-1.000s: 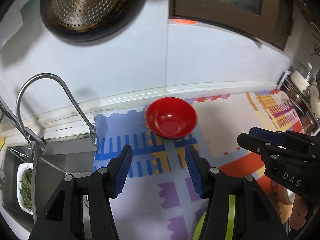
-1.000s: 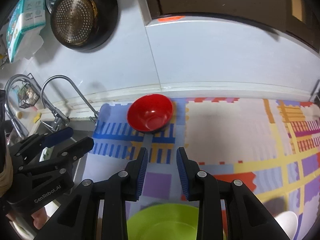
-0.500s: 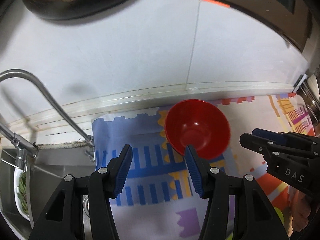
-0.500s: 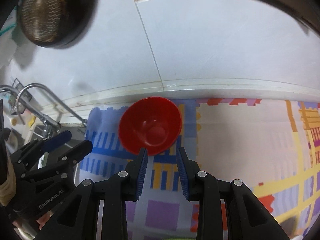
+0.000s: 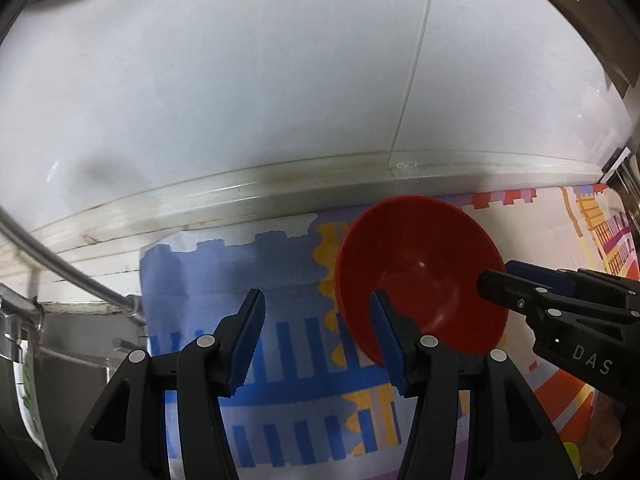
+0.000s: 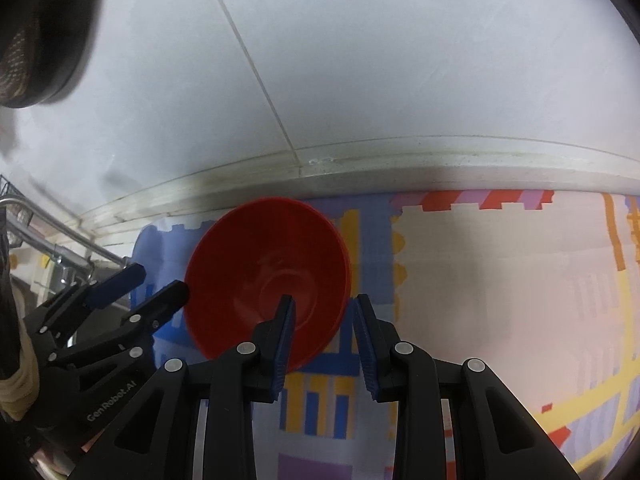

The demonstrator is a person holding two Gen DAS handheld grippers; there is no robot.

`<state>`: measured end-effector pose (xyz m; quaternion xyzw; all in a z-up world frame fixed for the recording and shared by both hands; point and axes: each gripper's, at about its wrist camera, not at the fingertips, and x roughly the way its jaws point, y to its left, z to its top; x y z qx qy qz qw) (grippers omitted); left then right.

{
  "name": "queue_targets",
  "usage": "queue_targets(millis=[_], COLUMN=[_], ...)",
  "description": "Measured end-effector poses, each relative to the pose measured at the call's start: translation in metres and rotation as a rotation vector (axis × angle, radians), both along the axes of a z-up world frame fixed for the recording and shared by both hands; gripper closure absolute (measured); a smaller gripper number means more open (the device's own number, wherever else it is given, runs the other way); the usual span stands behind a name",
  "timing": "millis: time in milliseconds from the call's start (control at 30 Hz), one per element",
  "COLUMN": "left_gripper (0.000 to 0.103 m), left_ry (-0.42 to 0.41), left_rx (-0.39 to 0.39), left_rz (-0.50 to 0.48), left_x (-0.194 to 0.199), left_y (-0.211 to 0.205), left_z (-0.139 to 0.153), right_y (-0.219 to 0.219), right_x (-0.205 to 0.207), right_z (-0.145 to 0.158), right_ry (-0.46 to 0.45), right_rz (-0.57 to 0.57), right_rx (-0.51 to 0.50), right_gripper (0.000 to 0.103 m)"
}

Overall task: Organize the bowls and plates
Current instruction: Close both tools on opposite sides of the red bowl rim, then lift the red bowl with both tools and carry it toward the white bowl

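One red bowl (image 5: pixel 420 276) sits on a patterned mat (image 5: pixel 280 344) near a white tiled wall (image 5: pixel 240 100), right of centre in the left wrist view and left of centre in the right wrist view. Two black grippers with blue pads are near it. The left gripper (image 5: pixel 318 330) is released, with only mat between its jaws; its right finger overlaps the bowl's near rim. The right gripper (image 6: pixel 324 332) is also released, its narrower gap straddling the bowl's right rim, pads not pressing it. One faucet pipe (image 5: pixel 60 268) crosses the left edge. One dark pan (image 6: pixel 36 32) hangs upper left in the right wrist view.
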<state>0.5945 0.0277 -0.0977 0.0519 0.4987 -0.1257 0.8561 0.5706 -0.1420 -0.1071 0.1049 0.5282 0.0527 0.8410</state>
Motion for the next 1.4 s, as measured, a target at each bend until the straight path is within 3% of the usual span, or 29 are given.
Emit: queue_targets(millis=[200,300,367,633,1033,1400], left_gripper=[0.055,0.065,0.074,0.089,0.09,0.09], left_ry=[0.026,0.042,0.049,0.063,0.043,-0.025], left_rx=[-0.004,-0.006,-0.017,-0.071,-0.066,-0.083], left_rz=[-0.004,-0.012,-0.014,-0.027,-0.002,-0.038], left_x=[0.01,0.013,0.014,0.016,0.008,-0.032], left_y=[-0.005,-0.007,-0.008,-0.012,-0.019,-0.02], left_z=[-0.014,-0.021,-0.024,-0.027,-0.016,0.029], right_y=[-0.001,-0.001,-0.001,-0.002,-0.004,-0.017], right_x=[0.008,0.009,0.01,0.013,0.011,-0.021], right_z=[-0.012,-0.016,-0.018,-0.023,-0.019,0.014], right_ry=[0.018,0.023,0.024,0.035,0.037,0.008], right_rz=[-0.006,-0.008,-0.007,-0.025,-0.053,-0.074], right_rx=[0.009,0.005,0.003,0.017,0.032,0.042], right_gripper=[0.072,0.073,0.079,0.09,0.09,0.09])
